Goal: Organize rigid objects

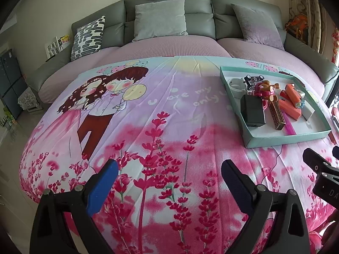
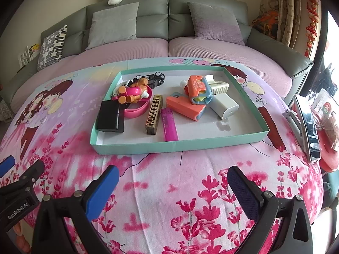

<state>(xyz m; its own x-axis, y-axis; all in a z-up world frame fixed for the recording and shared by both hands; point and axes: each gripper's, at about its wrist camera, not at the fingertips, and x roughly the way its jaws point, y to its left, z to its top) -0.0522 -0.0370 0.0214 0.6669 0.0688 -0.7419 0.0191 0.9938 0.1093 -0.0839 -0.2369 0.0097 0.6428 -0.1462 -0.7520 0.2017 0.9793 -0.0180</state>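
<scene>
Two hand-held grippers hover low over a cartoon-print cloth [image 2: 169, 190] spread on the surface, both with fingers spread wide and holding nothing: the left gripper [image 1: 169, 182] fills the bottom of its own view, the right gripper [image 2: 172, 187] the bottom of the other. The small rigid objects sit gathered inside a shallow teal tray [image 2: 180, 146], centre frame in the right view and at right of frame in the left. Among them are a black box [image 2: 110, 116] at the tray's left, a gold patterned bar [image 2: 153, 114] lying just beside a purple lighter [image 2: 168, 124], a white charger [image 2: 224, 105], orange-and-blue gadgets [image 2: 190, 103], a toy car [image 2: 152, 77] near the far rim and an orange figure [image 2: 132, 91] on a pink ring. All look light, hard and likely smooth-sided; the lighter and bar would best be pinched across their narrow width, the box across its short sides, while the tray's thin cardboard-like wall may flex if lifted by one edge. Only the right view shows a shiny metal object [image 2: 307, 127] at the cloth's right edge; the left view alone takes in the cloth's open left half.
</scene>
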